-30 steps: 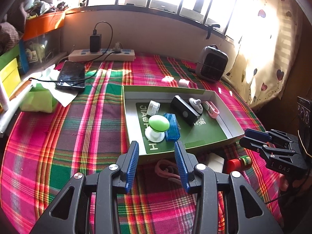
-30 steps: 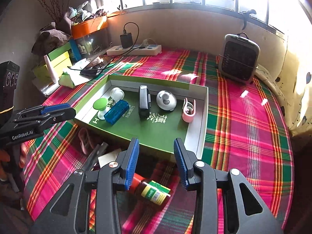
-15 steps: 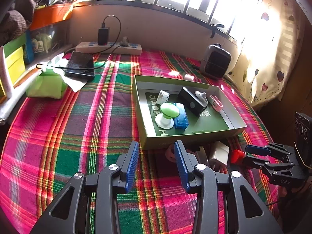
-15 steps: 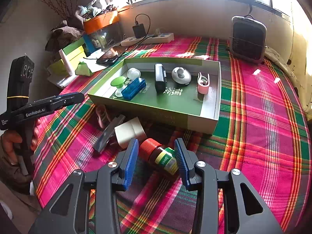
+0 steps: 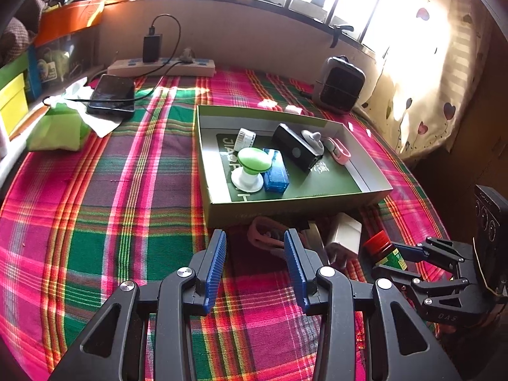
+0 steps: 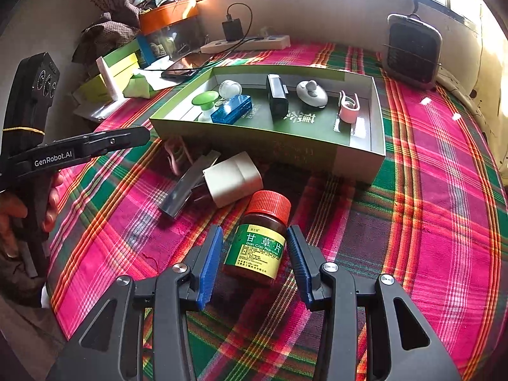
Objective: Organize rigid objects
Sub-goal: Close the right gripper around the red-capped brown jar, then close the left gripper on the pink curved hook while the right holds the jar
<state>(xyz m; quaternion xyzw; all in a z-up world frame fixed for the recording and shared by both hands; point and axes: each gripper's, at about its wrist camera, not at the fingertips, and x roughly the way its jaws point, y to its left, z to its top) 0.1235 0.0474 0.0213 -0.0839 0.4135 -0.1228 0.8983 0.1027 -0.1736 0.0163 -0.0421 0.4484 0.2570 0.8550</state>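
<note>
Surface: a worktop (image 5: 95, 216) under a plaid cloth of pink, green and orange.
Room: a barred window runs along the far wall; a heart-print curtain (image 5: 425, 73) hangs at the right; a small heater (image 6: 412, 52) stands at the far right; a power strip (image 5: 162, 66) with a charger lies under the sill, a dark phone (image 5: 112, 96) near it.
Box: a shallow green box (image 6: 358, 160) sits mid-worktop, holding a green-topped knob (image 6: 206, 100), a blue case (image 6: 233, 109), a black device (image 6: 277, 98), a white round piece (image 6: 311, 93) and a pink clip (image 6: 348, 109).
Bottle: a brown medicine bottle (image 6: 262, 241) with a red cap lies on the cloth just near of the box, beside a white adapter (image 6: 233, 179) and a metal strip (image 6: 187, 184).
Right tongs (image 6: 254, 263): jaws opening, the bottle between them, gaps visible at both pads.
Left tongs (image 5: 255, 268): parted, empty, over bare cloth near the box.
Right view only: the bottle's green and yellow label, a hand (image 6: 19, 212) gripping the left tool.
Left view only: the bottle's cap peeks past the right tongs; the curtain shows in full.
</note>
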